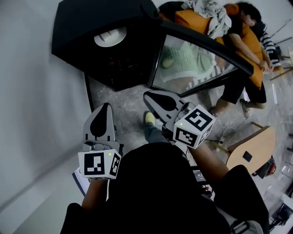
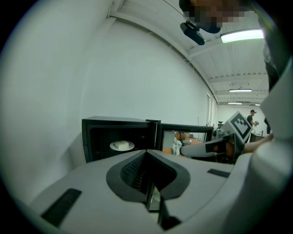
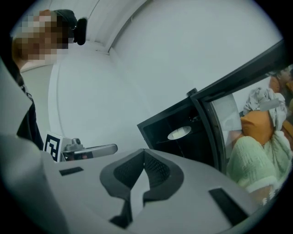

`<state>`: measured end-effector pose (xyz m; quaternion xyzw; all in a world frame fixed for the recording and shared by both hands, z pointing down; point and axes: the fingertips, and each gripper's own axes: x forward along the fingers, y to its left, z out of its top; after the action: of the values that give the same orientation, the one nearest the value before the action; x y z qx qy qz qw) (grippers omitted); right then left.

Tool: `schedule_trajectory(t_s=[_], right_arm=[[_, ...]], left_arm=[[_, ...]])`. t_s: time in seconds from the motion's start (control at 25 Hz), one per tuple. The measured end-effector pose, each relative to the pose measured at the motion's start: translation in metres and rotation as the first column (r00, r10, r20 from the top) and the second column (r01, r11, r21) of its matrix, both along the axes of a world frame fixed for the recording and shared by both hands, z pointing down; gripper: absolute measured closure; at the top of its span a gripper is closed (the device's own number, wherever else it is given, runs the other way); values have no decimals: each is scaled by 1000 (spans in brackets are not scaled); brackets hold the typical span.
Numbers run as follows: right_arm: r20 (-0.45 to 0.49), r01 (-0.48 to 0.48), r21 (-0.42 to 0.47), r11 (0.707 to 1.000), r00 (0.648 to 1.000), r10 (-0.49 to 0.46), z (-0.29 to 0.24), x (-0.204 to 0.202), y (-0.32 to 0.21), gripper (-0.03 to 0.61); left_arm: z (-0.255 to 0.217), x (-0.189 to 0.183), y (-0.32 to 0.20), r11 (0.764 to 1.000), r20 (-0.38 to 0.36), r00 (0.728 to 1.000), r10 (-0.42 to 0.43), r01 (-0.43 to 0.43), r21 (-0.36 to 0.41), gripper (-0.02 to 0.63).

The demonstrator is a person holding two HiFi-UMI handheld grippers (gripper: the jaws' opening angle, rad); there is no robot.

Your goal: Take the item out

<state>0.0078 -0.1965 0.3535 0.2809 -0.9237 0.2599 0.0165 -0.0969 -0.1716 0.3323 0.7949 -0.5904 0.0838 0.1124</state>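
Observation:
A black oven (image 1: pixel 91 27) stands against the white wall with its glass door (image 1: pixel 197 64) swung open to the right. Inside lies a white plate (image 1: pixel 110 36) carrying a pale item (image 2: pixel 121 145); the plate (image 3: pixel 179 133) also shows in the right gripper view. My left gripper (image 1: pixel 105 107) hangs in the air short of the oven's mouth, jaws together and empty. My right gripper (image 1: pixel 150 97) is beside it, near the door's lower edge, also shut and holding nothing. In each gripper view the other gripper shows off to the side, well back from the oven.
A person in orange (image 1: pixel 247 36) lies on the floor behind the open door, among bundled cloth (image 1: pixel 206 11). A wooden stool (image 1: pixel 252 148) stands at the right, with a cable near it. My yellow shoe (image 1: pixel 149 118) is on the grey floor below the grippers.

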Motion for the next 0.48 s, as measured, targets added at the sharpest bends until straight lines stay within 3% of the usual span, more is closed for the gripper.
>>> schedule_trajectory(t_s=[0.28,0.48], right_arm=[[106,-74,-113,991,991,86,23,-16,-58,574],[140,-198,-270,942,960,242,52,-27,-113,574]], left_arm=[[4,-9,-21,997,44,996,-77,78,-27,605],[1,-21,-23,991,58,990,-127,130,-40,606]])
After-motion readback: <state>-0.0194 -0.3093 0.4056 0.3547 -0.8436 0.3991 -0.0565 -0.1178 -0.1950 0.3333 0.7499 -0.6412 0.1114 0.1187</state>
